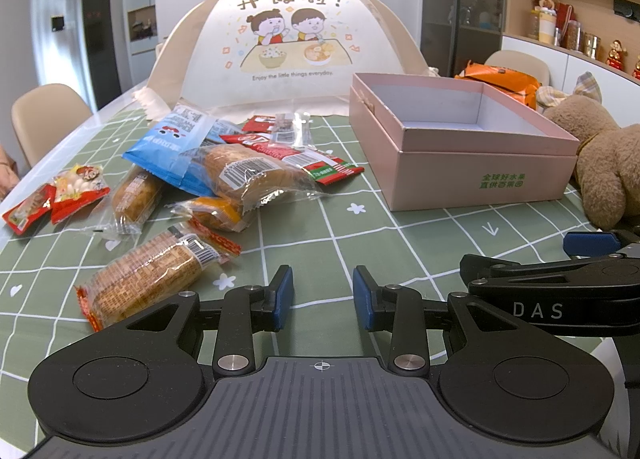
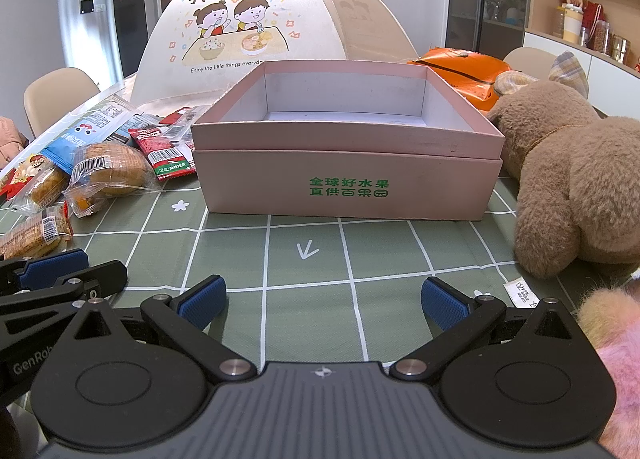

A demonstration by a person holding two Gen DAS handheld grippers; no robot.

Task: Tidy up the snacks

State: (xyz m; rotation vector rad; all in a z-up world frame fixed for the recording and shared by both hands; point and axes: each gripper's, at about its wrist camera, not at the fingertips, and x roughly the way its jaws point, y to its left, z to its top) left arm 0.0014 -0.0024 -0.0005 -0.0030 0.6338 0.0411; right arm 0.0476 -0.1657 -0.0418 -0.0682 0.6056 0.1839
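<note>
Left wrist view: the left gripper (image 1: 323, 297) hangs over the green checked tablecloth (image 1: 400, 243) with its blue pads a little apart and nothing between them, so it is released. Just beyond it to the left lies a scattered pile of snacks (image 1: 224, 175): wrapped breads, a blue packet, red sachets. To the far right stands the pink box (image 1: 472, 175), open and hollow, with a brown plush toy (image 1: 608, 167) touching its right side. Behind both rises a printed food cover (image 1: 288, 43). Right wrist view: the right gripper (image 2: 323, 303) sits spread wide and released above the cloth, directly near the pink box, which fills the middle. The snacks lie at its left, the plush toy at its right.
</note>
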